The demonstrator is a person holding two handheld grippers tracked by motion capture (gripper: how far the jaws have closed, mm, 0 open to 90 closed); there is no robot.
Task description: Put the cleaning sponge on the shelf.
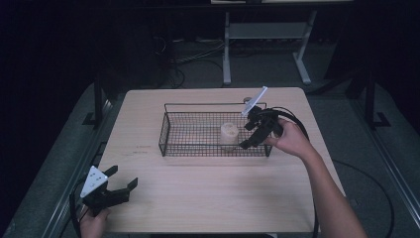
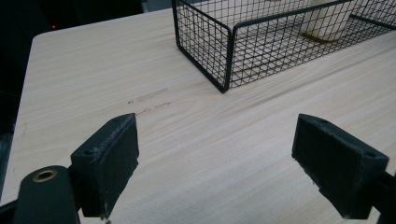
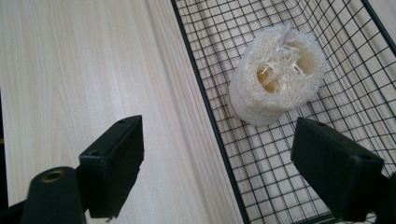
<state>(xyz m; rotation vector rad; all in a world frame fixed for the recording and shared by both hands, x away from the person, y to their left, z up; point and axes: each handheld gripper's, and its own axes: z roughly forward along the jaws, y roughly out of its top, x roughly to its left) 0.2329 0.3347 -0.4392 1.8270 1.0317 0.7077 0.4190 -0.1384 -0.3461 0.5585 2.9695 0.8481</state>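
Both tongs gaped empty, the right (image 1: 255, 134) straddling the basket's (image 1: 198, 105) right wall, where closing toward the loofah (image 1: 229, 132) risked snagging wire.

No legible text or markings.

So the black wire mesh basket (image 1: 198, 126) sits mid-table on the light wooden table (image 1: 208, 198), with the pale round loofah sponge (image 1: 229, 133) inside it, toward its right end.

both grippers black w/ blocky jaws, brass-ringed screw holes, grey 3-cornered plates, trailing black cables.
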